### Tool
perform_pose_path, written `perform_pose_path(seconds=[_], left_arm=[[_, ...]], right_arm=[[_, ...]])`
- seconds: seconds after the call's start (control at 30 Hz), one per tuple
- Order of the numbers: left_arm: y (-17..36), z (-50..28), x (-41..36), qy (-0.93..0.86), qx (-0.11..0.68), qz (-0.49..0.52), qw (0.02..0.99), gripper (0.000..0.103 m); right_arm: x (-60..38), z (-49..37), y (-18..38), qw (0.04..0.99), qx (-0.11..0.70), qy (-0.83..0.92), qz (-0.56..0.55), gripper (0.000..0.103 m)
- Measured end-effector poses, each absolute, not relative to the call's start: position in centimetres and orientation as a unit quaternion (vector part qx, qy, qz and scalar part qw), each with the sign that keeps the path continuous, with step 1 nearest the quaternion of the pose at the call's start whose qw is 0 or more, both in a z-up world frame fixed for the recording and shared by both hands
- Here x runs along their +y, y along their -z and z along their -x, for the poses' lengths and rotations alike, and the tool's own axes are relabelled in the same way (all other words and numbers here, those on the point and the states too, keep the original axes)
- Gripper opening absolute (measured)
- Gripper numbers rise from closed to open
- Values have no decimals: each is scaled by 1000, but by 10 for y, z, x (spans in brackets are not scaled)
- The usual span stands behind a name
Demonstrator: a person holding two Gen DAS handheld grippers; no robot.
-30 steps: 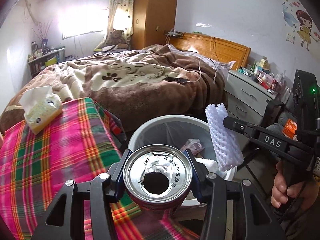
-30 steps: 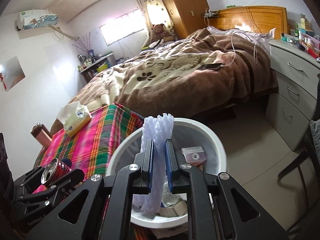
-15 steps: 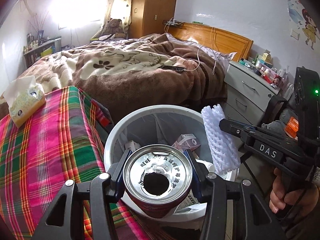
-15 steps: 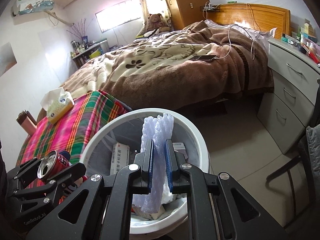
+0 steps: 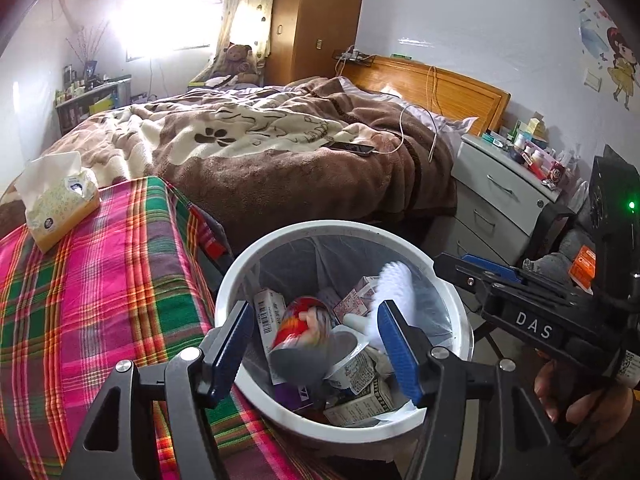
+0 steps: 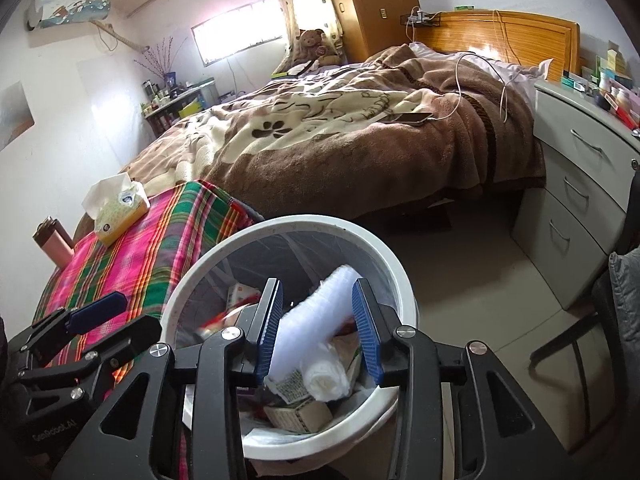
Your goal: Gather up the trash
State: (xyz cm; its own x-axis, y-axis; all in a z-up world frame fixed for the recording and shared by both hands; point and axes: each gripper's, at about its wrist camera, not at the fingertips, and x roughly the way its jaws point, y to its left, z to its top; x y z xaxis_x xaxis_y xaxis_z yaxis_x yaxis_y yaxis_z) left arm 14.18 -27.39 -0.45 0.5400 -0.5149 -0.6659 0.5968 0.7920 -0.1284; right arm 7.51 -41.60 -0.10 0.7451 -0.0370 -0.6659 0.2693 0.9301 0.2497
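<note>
- both drops are happening over the white bin (image 5: 240,280), lower middle of both views, already full of cartons
- left gripper (image 5: 316,344): jaws opening, pads clear of the red can (image 5: 300,320), which is blurred and tipped, falling just below them toward the pile
- right gripper (image 6: 318,330): jaws opening too, the white foam sleeve (image 6: 320,328) sits loose between the pads, long axis slanting upper right to lower left, low end near the trash
- tissue box (image 5: 60,208) sits upper left on the plaid cloth (image 5: 100,280)

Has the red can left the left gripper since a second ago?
Yes. The red can has dropped out of the opening left gripper and is now blurred, down inside the white bin it was held above.
</note>
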Motion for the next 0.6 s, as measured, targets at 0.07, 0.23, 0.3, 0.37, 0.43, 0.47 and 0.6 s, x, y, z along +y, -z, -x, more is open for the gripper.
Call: perform_pose_path(seconds=[0.07, 0.23, 0.3, 0.37, 0.43, 0.47, 0.6], left_arm=[[2, -140, -270, 316, 357, -55, 877, 64], [-6, -131, -260, 308, 350, -49, 883, 64], [-8, -126, -255, 304, 346, -47, 886, 64], [-11, -121, -250, 299, 343, -43, 889, 64], [-15, -114, -243, 294, 339, -36, 893, 64], [-16, -112, -239, 291, 337, -35, 895, 64], [-21, -95, -223, 275, 325, -33, 904, 64]], right_arm=[[-414, -76, 0, 920, 345, 83, -167, 38], [-406, -67, -4, 924, 335, 74, -169, 38], [-402, -64, -7, 926, 330, 71, -168, 38], [-398, -58, -11, 929, 323, 69, -168, 38], [-391, -52, -15, 932, 316, 66, -164, 38], [-390, -51, -16, 934, 313, 65, -161, 38], [-377, -38, -21, 941, 297, 63, -148, 39]])
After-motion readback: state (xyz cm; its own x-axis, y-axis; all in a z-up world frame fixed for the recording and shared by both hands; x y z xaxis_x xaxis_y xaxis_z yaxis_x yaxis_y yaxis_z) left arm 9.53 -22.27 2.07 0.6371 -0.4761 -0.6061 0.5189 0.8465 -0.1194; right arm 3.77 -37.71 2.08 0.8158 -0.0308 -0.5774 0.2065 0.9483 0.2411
